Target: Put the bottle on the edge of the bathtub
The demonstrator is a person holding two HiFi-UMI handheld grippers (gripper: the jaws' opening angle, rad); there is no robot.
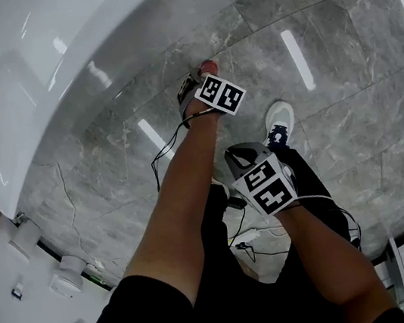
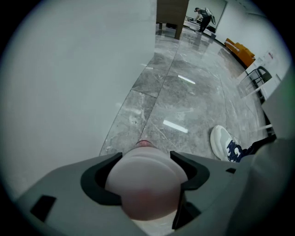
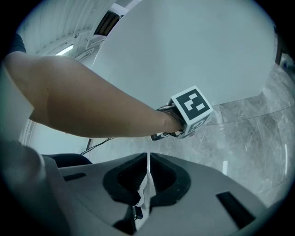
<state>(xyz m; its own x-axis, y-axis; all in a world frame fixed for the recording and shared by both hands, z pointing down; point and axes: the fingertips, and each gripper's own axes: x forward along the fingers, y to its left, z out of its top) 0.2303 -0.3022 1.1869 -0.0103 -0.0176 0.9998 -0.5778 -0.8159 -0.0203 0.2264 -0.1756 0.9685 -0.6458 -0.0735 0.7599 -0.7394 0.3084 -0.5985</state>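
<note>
Bathtub (image 1: 54, 59) fills the left and top of the head view: glossy white wall, rim rounded and sloped, nothing on it yet. Left gripper (image 1: 203, 84) is reached out low over the marble floor (image 1: 344, 95), just beside the tub's outer wall and well below the rim. Its jaws are clamped on the bottle (image 2: 145, 184), a pale, rounded body gripped across its girth, with a pinkish cap end pointing away from the gripper toward the floor. So the bottle is in the left gripper, not on the tub. Loose cable (image 1: 166, 151) hangs under the left forearm. Right gripper (image 3: 147, 161) sits further right, held back near the person's legs, jaws closed together with nothing between them. Shoe (image 1: 279, 119) is on the floor just past it. Judgement: carry phase, placement not started. Risks: the body is round and smooth, the jaw pads touch only a narrow band, so it may twist or squirt out during the lift. The lift runs close to the wall, so the bottle end may clip the overhang. The rim looks curved and slick, so an off-centre or tilted release could send the bottle sliding into the tub or onto the floor. The cable might snag. The right gripper is too far away to catch anything.
</note>
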